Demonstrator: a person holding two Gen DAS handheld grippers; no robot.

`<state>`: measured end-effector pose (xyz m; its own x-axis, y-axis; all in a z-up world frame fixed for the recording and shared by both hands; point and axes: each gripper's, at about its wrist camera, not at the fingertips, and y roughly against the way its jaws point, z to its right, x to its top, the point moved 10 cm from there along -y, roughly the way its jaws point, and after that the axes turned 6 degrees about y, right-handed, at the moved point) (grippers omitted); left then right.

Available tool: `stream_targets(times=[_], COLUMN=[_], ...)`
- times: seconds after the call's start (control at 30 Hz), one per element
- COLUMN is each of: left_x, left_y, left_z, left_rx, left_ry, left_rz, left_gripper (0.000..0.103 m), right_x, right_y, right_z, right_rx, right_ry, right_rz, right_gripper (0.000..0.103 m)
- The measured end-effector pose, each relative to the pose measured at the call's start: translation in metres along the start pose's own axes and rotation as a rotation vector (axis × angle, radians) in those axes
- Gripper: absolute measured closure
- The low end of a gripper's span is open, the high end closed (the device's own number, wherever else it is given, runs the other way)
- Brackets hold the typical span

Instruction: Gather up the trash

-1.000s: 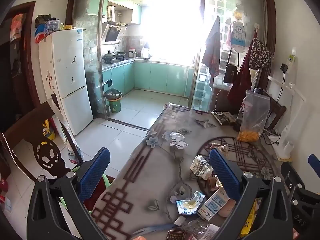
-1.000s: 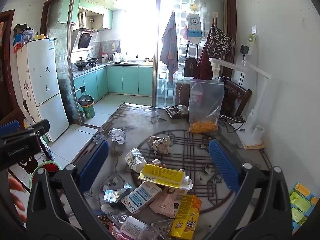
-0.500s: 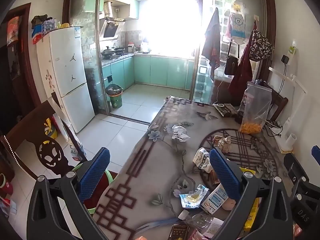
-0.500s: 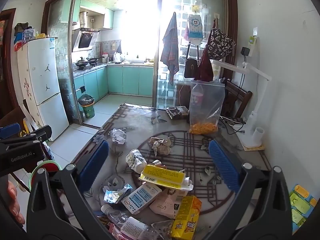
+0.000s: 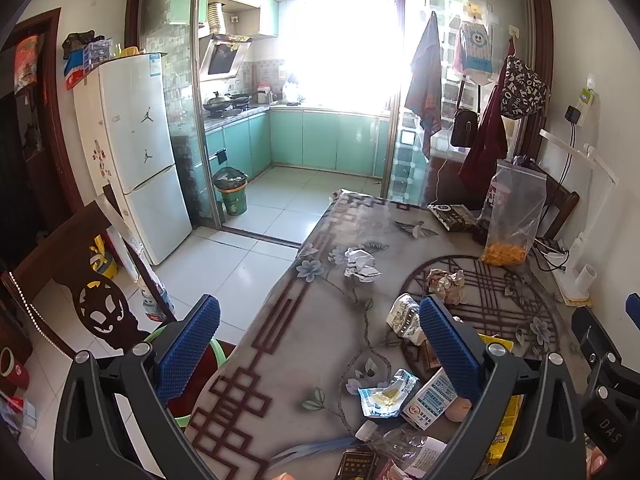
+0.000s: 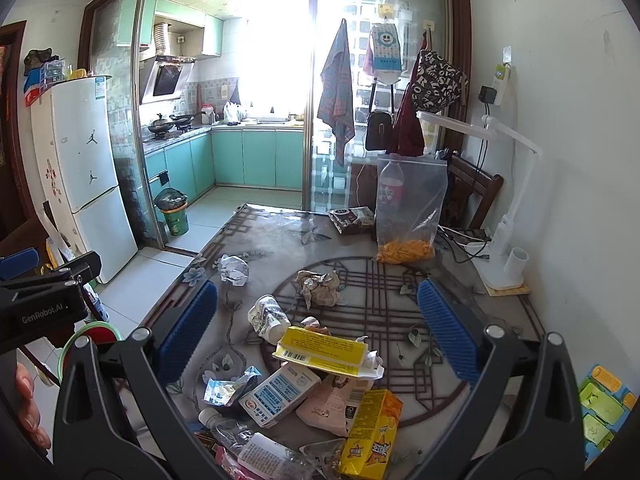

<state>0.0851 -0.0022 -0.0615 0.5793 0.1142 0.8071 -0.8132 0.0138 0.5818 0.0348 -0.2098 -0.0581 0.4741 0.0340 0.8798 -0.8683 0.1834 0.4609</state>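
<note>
Trash lies piled on the near end of the patterned table (image 6: 460, 312): a flat yellow box (image 6: 324, 352), a yellow juice carton (image 6: 372, 436), a white-and-blue carton (image 6: 280, 398), a pink packet (image 6: 332, 400) and a clear bottle (image 6: 248, 440). Farther out sit a crushed cup (image 6: 266, 316), a foil ball (image 6: 320, 286) and crumpled white paper (image 6: 234, 268). My right gripper (image 6: 318, 330) hangs open above the pile, holding nothing. My left gripper (image 5: 320, 344) is open over the table's left edge, left of the white-and-blue carton (image 5: 430, 398) and a torn wrapper (image 5: 384, 394).
A green-rimmed bin (image 6: 92, 332) stands on the floor at the table's near left corner, beside a dark wooden chair (image 5: 80, 280). A zip bag of orange snacks (image 6: 408, 208), a dark packet (image 6: 352, 220) and a white desk lamp (image 6: 504, 240) occupy the far right. A fridge (image 5: 140, 152) stands left.
The left gripper has drifted a little, so its view now takes in slightly more of the table. The right gripper has barely moved. Both stay open and empty.
</note>
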Motion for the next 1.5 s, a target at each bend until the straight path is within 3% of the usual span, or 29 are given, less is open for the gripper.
stream_targets(times=[1.5], left_x=[0.003], left_y=[-0.005], left_z=[0.011], left_rx=[0.009], left_ry=[-0.017], left_rz=[0.001], left_gripper=[0.008], right_x=[-0.008], right_y=[-0.01], right_z=[0.023], right_rx=[-0.009], right_ry=[-0.029], right_rz=[-0.01], right_gripper=[0.004])
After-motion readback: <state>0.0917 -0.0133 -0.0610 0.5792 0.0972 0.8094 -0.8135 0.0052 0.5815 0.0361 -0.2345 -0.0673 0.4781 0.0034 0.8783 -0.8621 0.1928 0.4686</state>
